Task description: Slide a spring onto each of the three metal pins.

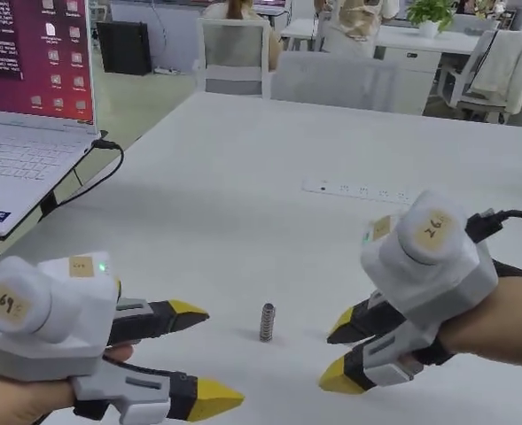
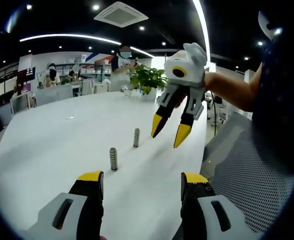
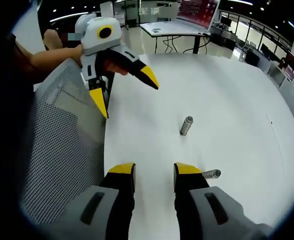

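A small grey spring [image 1: 267,322] stands upright on the white table [image 1: 243,177], between my two grippers. In the left gripper view that spring [image 2: 113,158] is just ahead of my jaws, and a second upright spring [image 2: 136,137] stands farther on, near the right gripper [image 2: 169,132]. My left gripper [image 1: 200,354] [image 2: 143,179] is open and holds nothing. My right gripper [image 1: 338,352] [image 3: 154,170] is also open and holds nothing. In the right gripper view one spring [image 3: 186,125] stands ahead and another spring [image 3: 211,174] sits beside my right fingertip. I cannot tell whether pins are inside the coils.
An open laptop [image 1: 30,115] with a black cable [image 1: 101,173] sits at the far left of the table. A white power strip [image 1: 358,190] lies mid-table. Chairs and seated people are beyond the far edge. A grey mesh chair seat [image 3: 67,140] is near the table's front edge.
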Action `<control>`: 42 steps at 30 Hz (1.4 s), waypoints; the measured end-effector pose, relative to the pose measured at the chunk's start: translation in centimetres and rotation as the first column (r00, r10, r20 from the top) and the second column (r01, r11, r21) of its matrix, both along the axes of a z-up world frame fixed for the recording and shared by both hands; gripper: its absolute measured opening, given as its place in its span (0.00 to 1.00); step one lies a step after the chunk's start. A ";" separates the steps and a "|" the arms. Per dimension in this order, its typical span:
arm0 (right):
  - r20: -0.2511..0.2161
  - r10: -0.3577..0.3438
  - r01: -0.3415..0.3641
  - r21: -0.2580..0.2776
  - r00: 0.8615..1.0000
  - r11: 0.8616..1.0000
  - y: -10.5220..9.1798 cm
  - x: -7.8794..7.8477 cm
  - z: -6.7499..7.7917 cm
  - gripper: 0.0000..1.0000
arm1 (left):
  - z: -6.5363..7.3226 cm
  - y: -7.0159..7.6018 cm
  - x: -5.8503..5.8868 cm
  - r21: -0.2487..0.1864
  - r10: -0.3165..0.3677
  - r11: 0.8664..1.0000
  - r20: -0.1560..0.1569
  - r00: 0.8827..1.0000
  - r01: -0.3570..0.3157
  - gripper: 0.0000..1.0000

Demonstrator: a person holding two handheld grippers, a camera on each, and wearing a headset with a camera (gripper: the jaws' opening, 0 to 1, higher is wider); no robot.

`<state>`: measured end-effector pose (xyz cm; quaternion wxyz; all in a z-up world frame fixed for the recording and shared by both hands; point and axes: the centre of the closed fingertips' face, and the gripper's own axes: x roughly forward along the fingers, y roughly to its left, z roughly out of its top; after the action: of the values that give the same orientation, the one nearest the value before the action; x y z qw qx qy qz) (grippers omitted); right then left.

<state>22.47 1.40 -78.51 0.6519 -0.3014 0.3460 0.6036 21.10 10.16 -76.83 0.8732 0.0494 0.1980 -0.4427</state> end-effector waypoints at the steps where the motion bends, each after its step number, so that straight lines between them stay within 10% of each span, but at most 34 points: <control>1: 0.000 -0.006 0.006 0.004 1.000 1.000 -0.2 0.0 0.0 0.29 | 0.0 0.0 0.0 -0.001 -0.001 1.000 0.000 1.000 0.001 0.58; 23: 0.013 -0.230 0.227 0.117 0.973 0.967 -6.7 0.8 1.2 0.30 | 0.1 -0.2 0.2 -0.021 -0.004 1.000 -0.008 1.000 0.004 0.59; 42: 0.030 -0.410 0.393 0.229 0.912 0.890 -12.1 2.0 2.0 0.35 | -0.1 -0.3 0.5 -0.034 -0.005 0.999 -0.016 1.000 0.005 0.61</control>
<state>24.52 -10.70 -76.54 0.8046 -0.1730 0.3070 0.4780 21.61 9.86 -76.94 0.8712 0.0317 0.1973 -0.4484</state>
